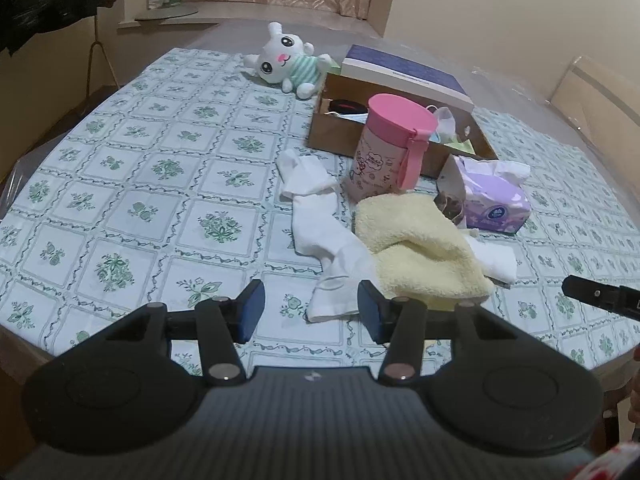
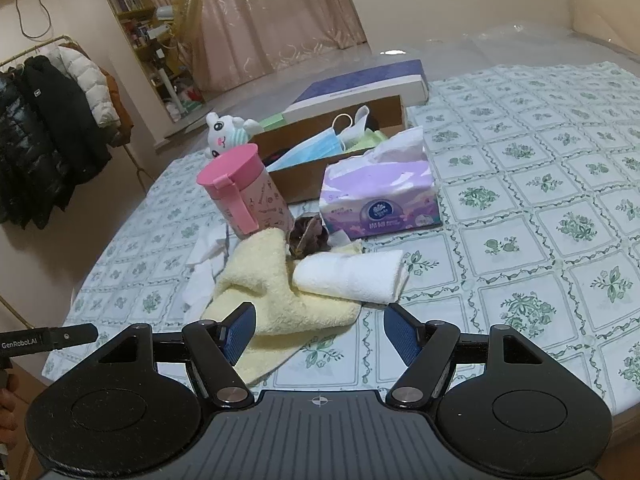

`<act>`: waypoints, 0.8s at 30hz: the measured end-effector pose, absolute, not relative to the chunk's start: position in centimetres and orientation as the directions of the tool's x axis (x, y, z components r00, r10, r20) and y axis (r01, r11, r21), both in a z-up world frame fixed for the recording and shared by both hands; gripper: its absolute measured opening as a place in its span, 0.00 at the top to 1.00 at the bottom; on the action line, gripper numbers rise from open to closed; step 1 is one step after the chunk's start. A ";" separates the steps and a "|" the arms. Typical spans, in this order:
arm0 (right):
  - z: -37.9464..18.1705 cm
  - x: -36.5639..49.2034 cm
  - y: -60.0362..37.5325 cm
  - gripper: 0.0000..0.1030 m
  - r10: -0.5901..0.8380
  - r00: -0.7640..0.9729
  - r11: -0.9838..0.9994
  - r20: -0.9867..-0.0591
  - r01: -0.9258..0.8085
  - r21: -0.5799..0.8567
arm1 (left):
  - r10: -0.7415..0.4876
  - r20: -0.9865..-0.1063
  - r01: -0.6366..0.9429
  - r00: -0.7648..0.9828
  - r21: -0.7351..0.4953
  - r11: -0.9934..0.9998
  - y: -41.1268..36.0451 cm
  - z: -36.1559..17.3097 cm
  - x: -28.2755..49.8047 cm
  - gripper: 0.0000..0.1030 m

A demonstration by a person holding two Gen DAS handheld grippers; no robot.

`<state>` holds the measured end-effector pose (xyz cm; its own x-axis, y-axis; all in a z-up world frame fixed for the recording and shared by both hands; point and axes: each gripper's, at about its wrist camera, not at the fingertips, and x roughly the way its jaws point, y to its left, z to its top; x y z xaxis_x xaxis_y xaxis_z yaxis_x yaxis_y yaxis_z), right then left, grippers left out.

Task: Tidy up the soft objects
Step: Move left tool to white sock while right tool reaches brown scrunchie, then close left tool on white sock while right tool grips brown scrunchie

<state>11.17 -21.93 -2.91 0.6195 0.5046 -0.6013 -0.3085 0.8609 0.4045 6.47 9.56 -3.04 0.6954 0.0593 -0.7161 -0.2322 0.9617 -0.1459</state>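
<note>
A yellow towel lies crumpled on the table, also in the right wrist view. White socks lie to its left, and a rolled white cloth rests on its right edge. A white plush bunny lies at the far side. My left gripper is open and empty, just short of the sock's near end. My right gripper is open and empty, near the towel's front edge.
A pink lidded cup stands behind the towel. An open cardboard box holds face masks. A purple tissue pack sits beside it. A floral tablecloth covers the table. Coats hang at left.
</note>
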 end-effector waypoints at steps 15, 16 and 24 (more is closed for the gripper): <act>-5.1 12.9 -21.1 0.31 0.496 0.590 0.867 -0.637 -0.290 0.406 | 0.055 -0.757 -0.236 0.652 -0.133 0.963 9.7 -5.6 8.9 0.51; -5.3 13.0 -21.1 0.31 0.496 0.589 0.867 -0.638 -0.289 0.406 | 0.056 -0.759 -0.237 0.649 -0.131 0.963 9.7 -5.7 9.1 0.51; -5.8 14.7 -20.5 0.31 0.490 0.595 0.871 -0.638 -0.298 0.391 | 0.051 -0.770 -0.231 0.636 -0.126 0.965 9.8 -7.0 11.4 0.51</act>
<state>14.69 -20.48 -5.75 0.5945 0.4900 -0.6375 -0.2979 0.8706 0.3915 11.42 9.81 -7.00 0.6364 0.0512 -0.7696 -0.2306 0.9648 -0.1265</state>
